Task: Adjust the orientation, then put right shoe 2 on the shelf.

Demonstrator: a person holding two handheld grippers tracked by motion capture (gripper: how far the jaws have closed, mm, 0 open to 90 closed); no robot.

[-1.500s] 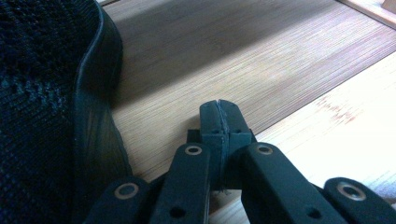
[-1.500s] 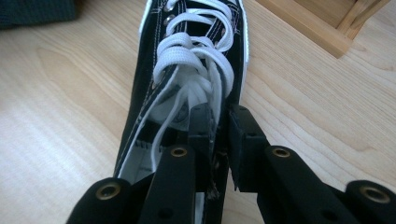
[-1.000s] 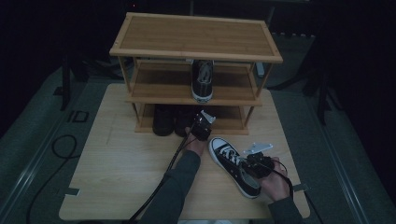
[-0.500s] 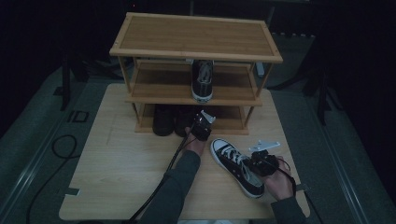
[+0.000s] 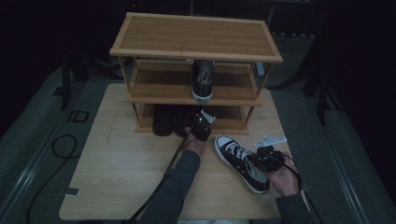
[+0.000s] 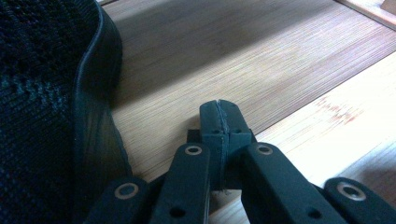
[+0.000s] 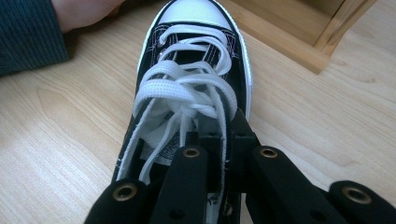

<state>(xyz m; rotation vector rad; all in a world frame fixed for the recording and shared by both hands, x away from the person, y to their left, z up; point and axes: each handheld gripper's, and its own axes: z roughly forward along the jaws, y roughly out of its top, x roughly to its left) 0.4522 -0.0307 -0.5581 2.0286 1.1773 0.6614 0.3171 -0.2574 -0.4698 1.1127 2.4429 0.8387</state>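
Near edge: two forearms enter from the bottom of the high view, dark sleeves, a cable trailing from each gripper

Right gripper (image 5: pixel 261 161): near right of the surface (image 5: pixel 116 186), held in the right hand (image 5: pixel 285 179). Fingers clamped on the side wall of the sneaker at its opening, one finger inside and one outside, as the right gripper view shows. Grey three-cornered plate on top

Sneaker (image 5: pixel 240 161): black canvas, white laces, white toe cap and sole rim. On the near right of the surface, toe pointing far and left toward the rack, heel end at the right gripper. In the right gripper view (image 7: pixel 187 84) the laces lie loose over the tongue and the toe cap nears the rack's base rail

Left gripper (image 5: pixel 201 127): mid-surface, just in front of the rack's bottom shelf. Fingers together, nothing between them, tips just over the bottom shelf board; a dark knit shoe (image 6: pixel 46 107) just beside them on the left in the left gripper view

Rack (image 5: pixel 196 37): bamboo, three tiers, at the far half of the surface. Bottom shelf: dark shoes (image 5: pixel 170 121), left of centre. Middle shelf: second sneaker (image 5: pixel 202 80), toe cap facing near. Top tier bare

Beyond: dim floor, a cable loop (image 5: pixel 63 147) at left
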